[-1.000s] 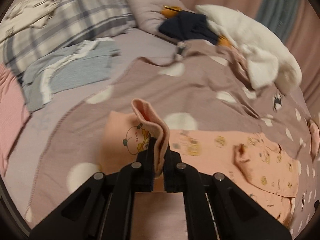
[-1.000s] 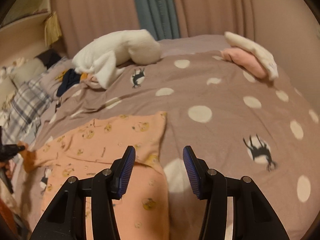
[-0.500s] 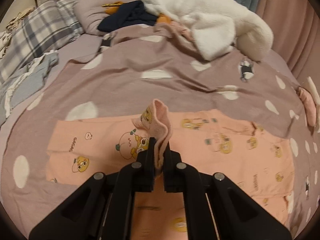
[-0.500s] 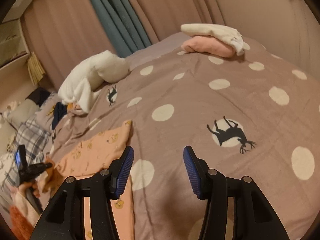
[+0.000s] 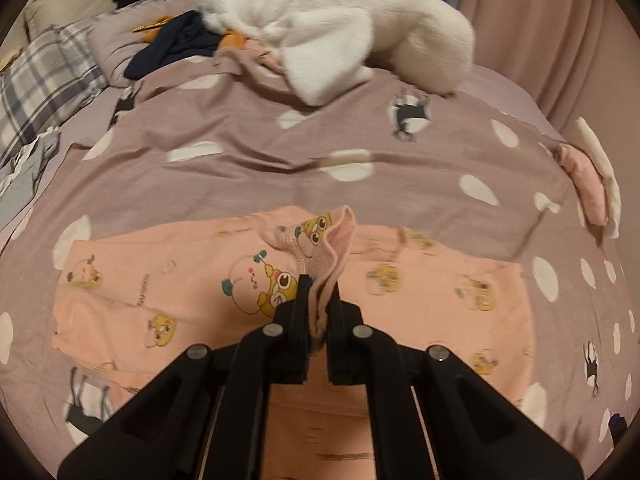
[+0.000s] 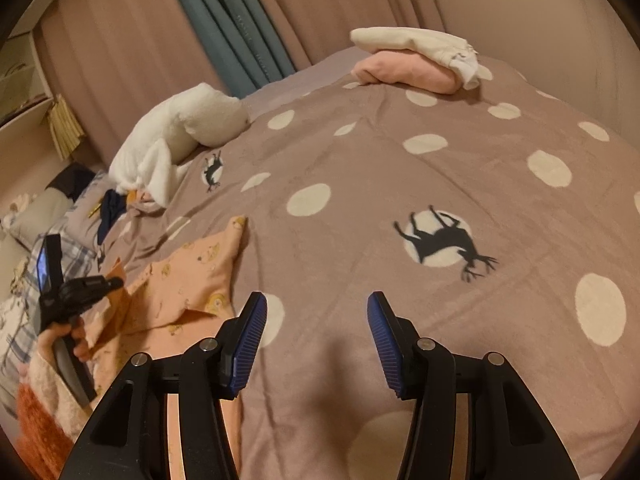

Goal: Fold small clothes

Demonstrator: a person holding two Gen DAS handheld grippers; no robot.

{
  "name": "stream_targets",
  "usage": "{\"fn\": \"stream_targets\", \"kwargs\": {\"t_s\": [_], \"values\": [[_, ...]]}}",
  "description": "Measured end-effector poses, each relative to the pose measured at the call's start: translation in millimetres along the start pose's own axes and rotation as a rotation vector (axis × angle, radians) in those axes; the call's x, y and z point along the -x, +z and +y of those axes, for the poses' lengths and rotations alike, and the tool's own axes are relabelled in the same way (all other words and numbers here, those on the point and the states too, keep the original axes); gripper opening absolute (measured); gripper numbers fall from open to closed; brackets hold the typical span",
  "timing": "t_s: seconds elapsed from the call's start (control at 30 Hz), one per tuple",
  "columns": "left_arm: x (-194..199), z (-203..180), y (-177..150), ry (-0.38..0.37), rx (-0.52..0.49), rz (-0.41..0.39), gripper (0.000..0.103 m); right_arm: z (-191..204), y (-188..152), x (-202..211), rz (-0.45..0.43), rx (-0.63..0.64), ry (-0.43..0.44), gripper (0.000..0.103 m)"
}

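A small peach garment [image 5: 420, 292] with cartoon prints lies spread on the polka-dot bed cover [image 5: 248, 176]. My left gripper [image 5: 318, 292] is shut on a fold of its edge and holds it raised over the garment's middle. My right gripper [image 6: 316, 312] is open and empty above the bare cover, to the right of the garment [image 6: 192, 276]. The left gripper [image 6: 116, 282] also shows at the far left of the right wrist view, held in a hand.
A white plush blanket [image 5: 340, 36] and dark clothes [image 5: 176, 44] lie at the bed's far side. A plaid pillow [image 5: 44, 76] is at the left. A folded pink and white stack [image 6: 416, 60] sits on the far right. Curtains [image 6: 240, 28] stand behind.
My left gripper has carried the pinched fold to the right across the garment. My right gripper has swung right, away from the garment, still open.
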State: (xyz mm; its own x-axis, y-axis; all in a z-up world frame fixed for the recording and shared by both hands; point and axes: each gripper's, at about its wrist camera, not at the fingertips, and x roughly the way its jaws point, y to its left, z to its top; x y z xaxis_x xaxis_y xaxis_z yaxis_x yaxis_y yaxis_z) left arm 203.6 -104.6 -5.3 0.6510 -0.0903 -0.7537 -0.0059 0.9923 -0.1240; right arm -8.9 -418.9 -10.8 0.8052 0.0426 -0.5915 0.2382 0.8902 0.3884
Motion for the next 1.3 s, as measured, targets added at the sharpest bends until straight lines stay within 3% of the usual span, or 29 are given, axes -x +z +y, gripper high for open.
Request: {"fn": "stream_targets", "kwargs": {"t_s": [0.1,0.23,0.37,0.67,0.77,0.93,0.97,1.0,1.03,1.07,1.1,1.2,1.27,1.3], "values": [[-2.9,-23.3,-2.5,0.012,-0.03,-0.005,0.005,-8.9,-1.7,6.1,-0.005,-0.023,0.0,0.053],[-6.4,-48.6,-9.2,-0.025,-0.023,0.015,0.005,-17.9,-5.2,11.5,-0.002,-0.042,0.041,0.053],[-5.3,-83.0,-18.6,-0.019,-0.091,-0.009,0.005,-30.7,-3.6,15.2,-0.021,-0.083,0.038,0.053],[8.0,-164.7,-30.7,-0.125,-0.203,-0.007,0.005,-45.8,-1.3,14.2,-0.027,-0.148,0.09,0.053],[3.7,-182.8,-41.9,-0.103,-0.236,0.0,0.005,-48.7,-1.5,16.5,-0.033,-0.157,0.106,0.053],[-27.5,-186.4,-54.0,-0.069,-0.223,0.082,0.009,-52.3,-2.0,22.9,-0.049,-0.161,0.119,0.053],[-34.2,-187.4,-57.1,-0.06,-0.231,0.109,0.015,-52.6,-2.2,23.8,-0.051,-0.161,0.117,0.053],[-39.4,-188.4,-60.0,-0.052,-0.233,0.151,0.041,-52.7,-2.4,24.2,-0.052,-0.161,0.113,0.053],[-41.5,-188.2,-61.2,-0.063,-0.226,0.185,0.058,-53.0,-2.5,24.1,-0.049,-0.16,0.111,0.053],[-40.8,-186.8,-61.0,-0.111,-0.21,0.212,0.085,-52.9,-2.8,23.9,-0.043,-0.161,0.111,0.055],[-35.1,-182.6,-60.0,-0.188,-0.179,0.212,0.091,-52.8,-3.0,23.6,-0.037,-0.165,0.11,0.062],[-6.6,-163.8,-53.4,-0.373,-0.077,0.154,0.092,-50.1,-5.0,24.3,-0.027,-0.181,0.122,0.072],[10.4,-151.4,-47.8,-0.431,-0.049,0.15,0.095,-44.4,-6.5,26.3,-0.025,-0.161,0.133,0.072],[22.4,-141.2,-42.4,-0.426,-0.046,0.145,0.096,-40.5,-7.3,27.2,-0.023,-0.145,0.132,0.072]]}}
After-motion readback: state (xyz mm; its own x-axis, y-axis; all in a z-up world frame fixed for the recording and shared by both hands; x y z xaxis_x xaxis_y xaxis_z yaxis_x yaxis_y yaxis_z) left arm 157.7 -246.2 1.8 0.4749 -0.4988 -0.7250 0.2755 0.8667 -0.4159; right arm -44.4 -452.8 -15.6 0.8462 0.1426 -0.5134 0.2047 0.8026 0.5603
